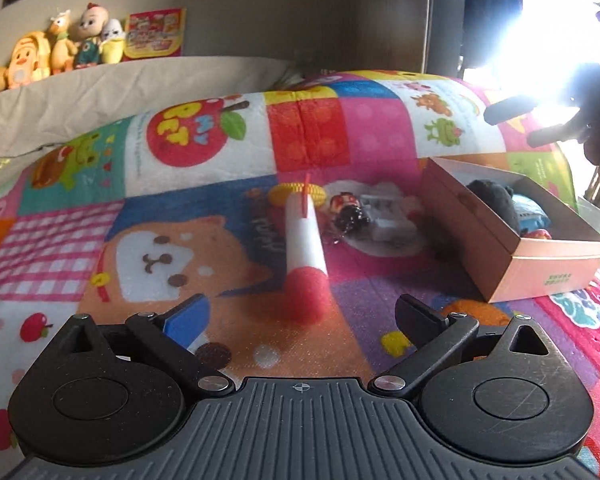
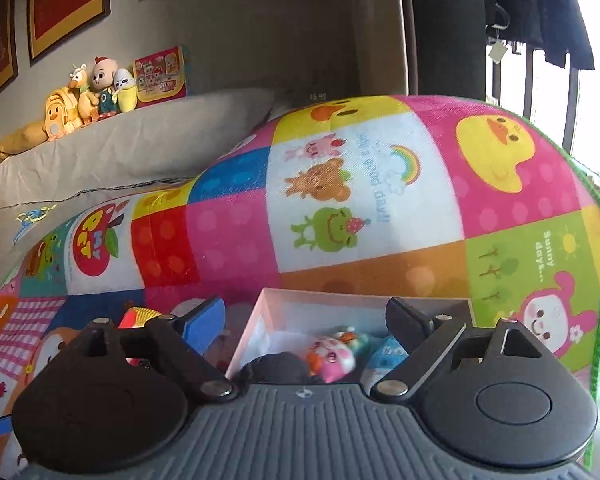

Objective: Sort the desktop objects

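Note:
A white tube with a red foam end lies on the colourful mat, just ahead of my open, empty left gripper. Beyond it lie a yellow ring, a small dark figure and a clear white item. A pink open box at the right holds a dark plush and a blue toy. My right gripper is open and empty above that box, over a pink-and-white toy, a dark plush and a blue toy.
The patchwork mat rises over a hump at the back. A grey cushion with plush toys lies behind. A bright window is at the right. The other gripper's fingers show at the upper right.

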A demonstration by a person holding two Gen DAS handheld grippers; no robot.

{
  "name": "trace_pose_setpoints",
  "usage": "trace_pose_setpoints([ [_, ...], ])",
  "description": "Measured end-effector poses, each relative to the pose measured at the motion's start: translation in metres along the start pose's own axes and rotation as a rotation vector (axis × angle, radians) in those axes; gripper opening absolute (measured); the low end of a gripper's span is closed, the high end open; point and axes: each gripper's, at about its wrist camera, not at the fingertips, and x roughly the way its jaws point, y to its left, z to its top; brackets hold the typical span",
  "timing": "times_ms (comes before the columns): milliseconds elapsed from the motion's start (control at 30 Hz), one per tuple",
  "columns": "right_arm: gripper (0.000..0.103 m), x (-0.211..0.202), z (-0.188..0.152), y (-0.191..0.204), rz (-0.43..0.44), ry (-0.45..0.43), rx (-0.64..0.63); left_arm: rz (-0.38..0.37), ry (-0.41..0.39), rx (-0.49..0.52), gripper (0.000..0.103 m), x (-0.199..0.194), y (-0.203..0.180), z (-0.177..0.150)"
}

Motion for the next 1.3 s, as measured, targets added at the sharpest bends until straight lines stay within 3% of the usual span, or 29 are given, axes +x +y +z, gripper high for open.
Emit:
trace_pose_setpoints([
  [100,0.086,0.017,0.001,0.032,0.056,0.038,-0.016,0.009,-0.005,-0.026,0.102,0.000,0.005,-0.002],
  [167,0.060,0.037,0.003,0.059,0.071,0.096,-0.061,0.007,-0.011,-0.042,0.102,-0.001,0.008,-0.003],
  [200,0.055,0.049,0.004,0.072,0.077,0.138,-0.074,0.007,-0.010,-0.046,0.102,-0.001,0.008,-0.003],
  [300,0.053,0.089,0.005,0.100,0.101,0.245,-0.058,-0.002,-0.020,-0.040,0.102,-0.003,0.007,-0.004],
  [433,0.053,0.141,0.007,0.118,-0.044,0.266,-0.063,-0.010,-0.029,-0.031,0.102,-0.004,0.005,-0.005],
  [533,0.054,0.175,0.013,0.108,-0.119,0.296,-0.006,-0.017,-0.033,-0.052,0.102,-0.004,0.008,-0.005],
  [600,0.064,0.186,0.015,0.103,-0.124,0.329,0.013,-0.019,-0.036,-0.079,0.102,-0.004,0.012,-0.005],
  [700,0.067,0.184,0.011,0.108,-0.106,0.365,-0.050,-0.029,-0.036,-0.106,0.103,-0.004,0.016,-0.005],
  [733,0.063,0.181,0.008,0.111,-0.107,0.373,-0.082,-0.031,-0.033,-0.108,0.103,-0.004,0.017,-0.005],
  [767,0.050,0.177,0.005,0.114,-0.100,0.375,-0.119,-0.032,-0.034,-0.109,0.103,-0.004,0.017,-0.005],
  [833,0.039,0.170,-0.004,0.121,-0.062,0.401,-0.174,-0.032,-0.036,-0.103,0.103,-0.004,0.016,-0.005],
  [933,0.036,0.157,-0.017,0.137,-0.030,0.412,-0.270,-0.030,-0.035,-0.099,0.103,-0.004,0.015,-0.005],
  [1067,0.032,0.133,-0.041,0.154,0.054,0.489,-0.329,-0.035,-0.035,-0.091,0.103,-0.004,0.014,-0.005],
  [1200,0.032,0.095,-0.055,0.160,0.187,0.582,-0.368,-0.038,-0.050,-0.048,0.103,-0.007,0.006,-0.006],
  [1300,0.033,0.076,-0.042,0.163,0.171,0.493,-0.378,-0.036,-0.050,-0.024,0.103,-0.006,0.001,-0.006],
])
